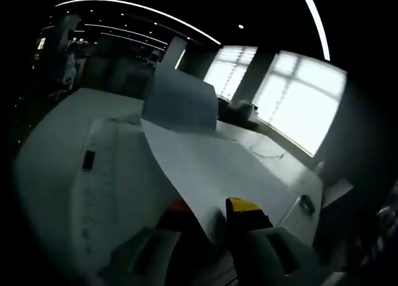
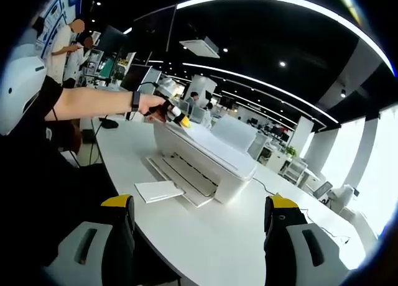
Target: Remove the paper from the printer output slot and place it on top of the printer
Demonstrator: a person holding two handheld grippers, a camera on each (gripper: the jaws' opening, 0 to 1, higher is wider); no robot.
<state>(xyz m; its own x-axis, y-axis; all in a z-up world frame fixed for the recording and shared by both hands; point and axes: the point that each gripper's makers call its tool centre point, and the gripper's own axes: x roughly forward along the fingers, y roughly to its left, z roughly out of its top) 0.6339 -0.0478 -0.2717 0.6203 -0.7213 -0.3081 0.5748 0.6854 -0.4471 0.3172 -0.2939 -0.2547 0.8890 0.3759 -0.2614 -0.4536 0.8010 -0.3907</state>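
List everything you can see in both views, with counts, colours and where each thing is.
Printer: one, white, on the table, seen in the right gripper view.
Paper: one sheet, white, lying over the printer top, its near edge between the left tool's jaws.
Output tray: one, white, extended from the printer front.
Flat white piece: one, on the table beside the tray.
Table: one, white, under the printer.
Cable: one, dark, on the table behind the printer.
Windows: bright, at the back.
People: two, standing far off.
Arm: one, reaching to the printer.
Left tool: yellow-tipped, shut on the paper.
Right tool: yellow-tipped, open, empty, facing the printer.
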